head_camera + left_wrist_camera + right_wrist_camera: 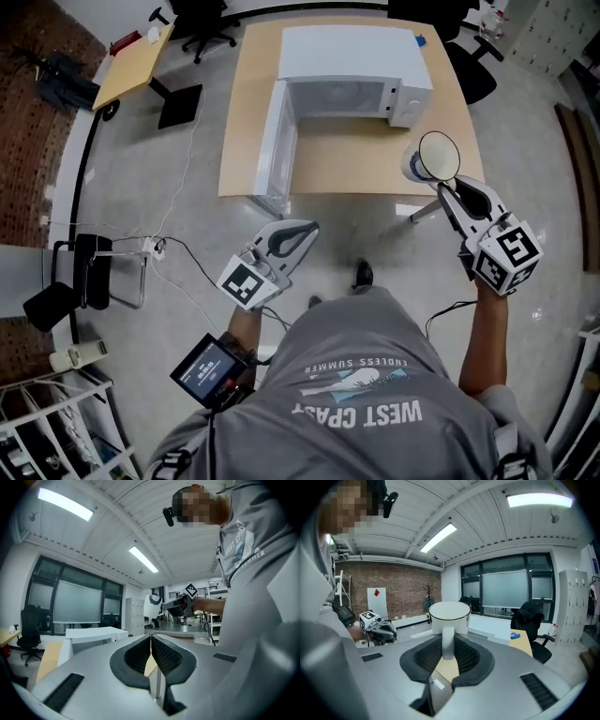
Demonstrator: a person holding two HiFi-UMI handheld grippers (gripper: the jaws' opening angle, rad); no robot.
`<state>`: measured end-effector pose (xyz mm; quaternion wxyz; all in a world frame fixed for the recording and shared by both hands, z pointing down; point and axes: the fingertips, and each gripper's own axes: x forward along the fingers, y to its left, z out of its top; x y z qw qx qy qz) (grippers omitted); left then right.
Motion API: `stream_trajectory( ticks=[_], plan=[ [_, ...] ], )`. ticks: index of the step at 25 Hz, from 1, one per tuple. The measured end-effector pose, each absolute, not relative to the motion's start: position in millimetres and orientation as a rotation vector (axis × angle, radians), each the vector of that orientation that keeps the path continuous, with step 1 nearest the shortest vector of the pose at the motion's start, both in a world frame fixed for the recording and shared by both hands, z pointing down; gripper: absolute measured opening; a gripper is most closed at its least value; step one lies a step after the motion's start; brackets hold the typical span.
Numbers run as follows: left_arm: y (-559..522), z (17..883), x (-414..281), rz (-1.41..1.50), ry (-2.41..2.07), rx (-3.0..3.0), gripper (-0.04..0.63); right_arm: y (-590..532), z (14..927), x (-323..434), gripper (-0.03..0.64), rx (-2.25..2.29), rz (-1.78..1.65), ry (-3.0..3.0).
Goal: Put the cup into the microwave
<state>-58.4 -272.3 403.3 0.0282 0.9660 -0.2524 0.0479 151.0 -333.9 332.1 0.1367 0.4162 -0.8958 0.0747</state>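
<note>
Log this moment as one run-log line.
right gripper: shut on cup handle | left gripper: shut, empty | microwave: door open | cup: not yet inside

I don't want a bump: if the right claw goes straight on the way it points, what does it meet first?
Probably the microwave: the right claw, shut on the cup, aims at its control-panel end, right of the open cavity. Height is unclear; it might pass above.

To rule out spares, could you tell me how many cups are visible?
1: the cup, held in the right gripper; another could hide inside the microwave, which is only partly visible.
</note>
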Motion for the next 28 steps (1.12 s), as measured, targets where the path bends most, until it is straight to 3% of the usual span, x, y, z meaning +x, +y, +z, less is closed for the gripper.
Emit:
stream_trajectory(
  ticks=[9, 28],
  plan=[
    [-240, 387, -93, 0.042, -0.763, 3.045, 0.023, -255, 308, 79, 0.075, 1.117, 0.172, -2.663],
    [-207, 367, -122, 0.020, -0.632, 3.080, 0.023, -205, 297, 39, 0.075, 1.192, 0.214, -2.604]
  ],
)
